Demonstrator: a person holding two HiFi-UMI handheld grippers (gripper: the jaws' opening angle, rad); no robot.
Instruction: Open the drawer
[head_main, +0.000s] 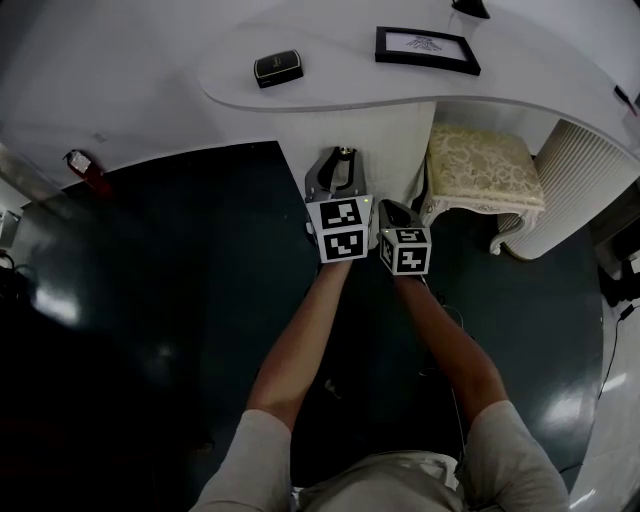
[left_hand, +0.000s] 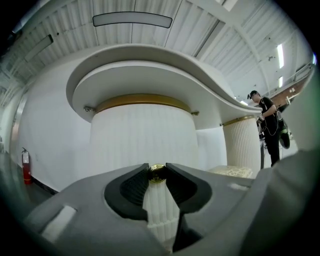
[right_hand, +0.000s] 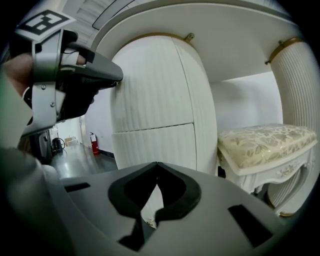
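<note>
Left tongs: jaws closed onto the gold knob, which sits pinched between the pad tips. Right tongs: jaws fully together, nothing between them, held just to the right of and lower than the left tongs. The gold knob is mounted on the upper drawer of the white fluted pedestal beneath the curved bench. A lower fluted front lies directly under the upper drawer. A cushioned stool stands right of the pedestal. The bench carries a small black box and a framed picture.
</note>
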